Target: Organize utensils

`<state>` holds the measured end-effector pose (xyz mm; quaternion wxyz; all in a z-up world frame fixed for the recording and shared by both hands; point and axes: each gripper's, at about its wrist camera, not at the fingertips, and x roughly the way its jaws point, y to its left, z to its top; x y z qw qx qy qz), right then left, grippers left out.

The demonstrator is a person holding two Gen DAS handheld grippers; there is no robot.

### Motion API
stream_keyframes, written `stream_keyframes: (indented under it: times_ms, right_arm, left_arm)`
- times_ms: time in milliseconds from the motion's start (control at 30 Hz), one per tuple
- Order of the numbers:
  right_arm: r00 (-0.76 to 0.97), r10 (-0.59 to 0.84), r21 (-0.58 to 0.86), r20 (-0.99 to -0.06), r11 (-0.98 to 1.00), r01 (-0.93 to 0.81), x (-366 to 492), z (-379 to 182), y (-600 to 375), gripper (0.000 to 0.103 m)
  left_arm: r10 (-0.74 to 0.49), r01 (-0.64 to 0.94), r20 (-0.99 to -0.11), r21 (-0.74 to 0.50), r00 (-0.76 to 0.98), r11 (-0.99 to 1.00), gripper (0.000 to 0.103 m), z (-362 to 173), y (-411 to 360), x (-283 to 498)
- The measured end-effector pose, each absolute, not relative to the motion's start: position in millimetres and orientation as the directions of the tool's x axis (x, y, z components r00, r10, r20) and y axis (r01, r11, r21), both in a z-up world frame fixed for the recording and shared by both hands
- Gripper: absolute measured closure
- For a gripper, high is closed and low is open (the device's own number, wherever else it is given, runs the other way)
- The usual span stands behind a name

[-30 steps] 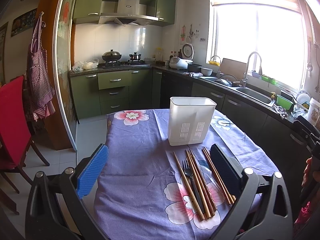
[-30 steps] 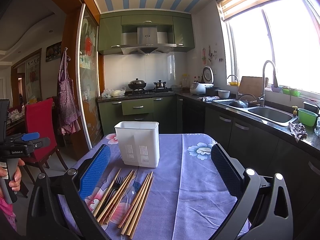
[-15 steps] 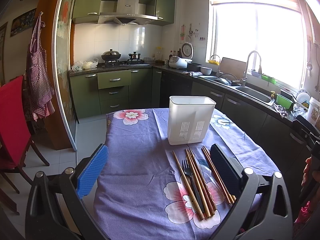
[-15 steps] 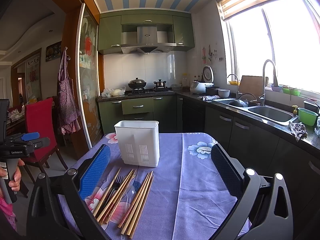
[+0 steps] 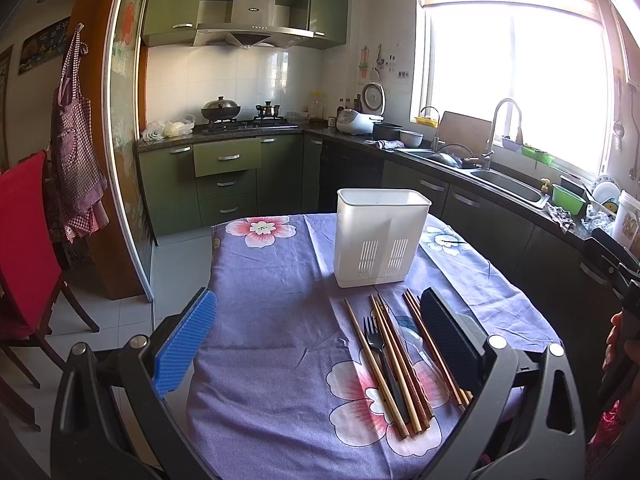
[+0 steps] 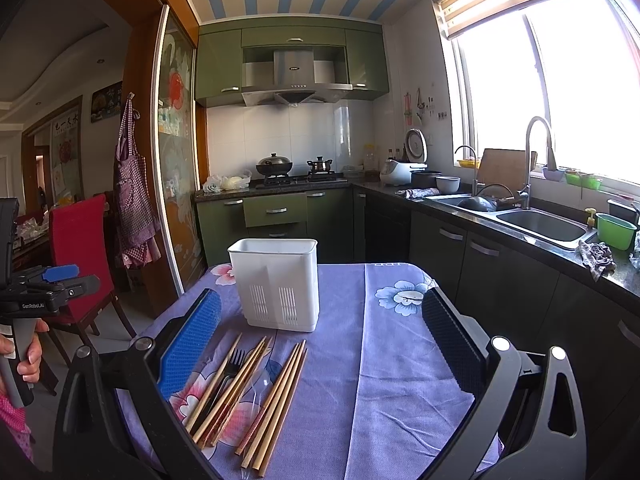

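Observation:
A white slotted utensil holder (image 5: 380, 236) stands upright on the purple flowered tablecloth (image 5: 272, 280); it also shows in the right wrist view (image 6: 278, 282). In front of it lie several wooden chopsticks (image 5: 404, 360) and a black plastic fork (image 5: 378, 350), side by side; a clear plastic spoon lies among them. They also show in the right wrist view, chopsticks (image 6: 280, 396) and fork (image 6: 228, 372). My left gripper (image 5: 320, 320) is open and empty above the near cloth, left of the utensils. My right gripper (image 6: 322, 320) is open and empty, right of the utensils.
A red chair (image 5: 24, 248) stands left of the table. Green cabinets, a stove and a sink counter (image 6: 532, 220) run behind and to the right. The table edge drops off on the left (image 5: 208, 280) and right.

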<state>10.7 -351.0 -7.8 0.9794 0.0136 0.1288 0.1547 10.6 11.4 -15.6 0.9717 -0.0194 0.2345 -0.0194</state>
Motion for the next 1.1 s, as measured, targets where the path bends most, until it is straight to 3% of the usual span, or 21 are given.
stream_keyframes:
  times_ms: [633,767,1000,1067,1100]
  right_arm:
    - [0.903,0.301,0.065,-0.307,0.953,-0.295,28,-15,-351,0.004]
    - [0.864,0.334,0.087,-0.377,0.942,-0.325,50,-21,-352,0.004]
    - [0.666,0.46,0.244,-0.588,0.885,-0.396,108,-49,-355,0.004]
    - [0.636,0.456,0.27,-0.623,0.888,-0.372,120,-57,-359,0.004]
    - [0.627,0.455,0.279,-0.632,0.889,-0.363,124,-60,-361,0.004]
  left_arm:
    - [-0.065,0.048,-0.503,-0.047,0.862,0.998,0.006,-22,4,24]
    - [-0.068,0.06,-0.568,-0.033,0.821,0.998,0.006,-26,-9,49]
    - [-0.133,0.129,-0.756,-0.064,0.641,0.99,0.006,-57,-48,115]
    - [-0.156,0.137,-0.806,-0.093,0.572,0.986,0.013,-72,-58,132]
    - [-0.169,0.143,-0.829,-0.108,0.534,0.984,0.028,-80,-63,141]
